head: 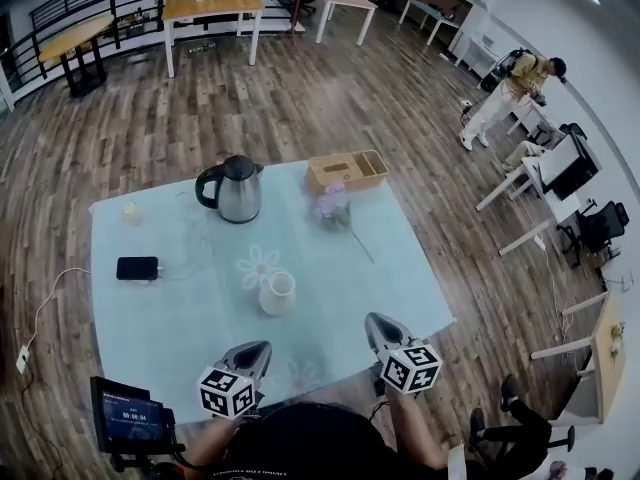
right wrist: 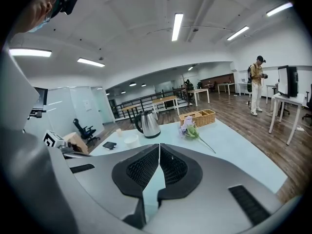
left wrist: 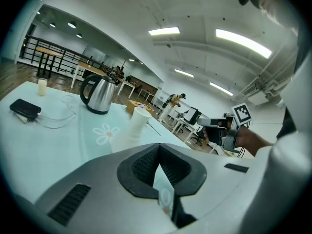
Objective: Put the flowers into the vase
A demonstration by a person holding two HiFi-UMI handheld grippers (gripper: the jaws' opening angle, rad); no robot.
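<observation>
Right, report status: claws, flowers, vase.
Left claw shut, empty; right claw shut, empty. Flowers lying beside basket, untouched. Vase upright mid-table, no flowers in it. Nothing in the way.

The surface is pale aqua, with a white daisy print beside the cream vase. The flowers are lilac with green stems, the kettle silver and black, the basket tan.

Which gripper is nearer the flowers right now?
Right. The right gripper is below-right of the flowers in the head view, nearest the stem end; the left gripper is farther, below-left, with the vase between.
</observation>
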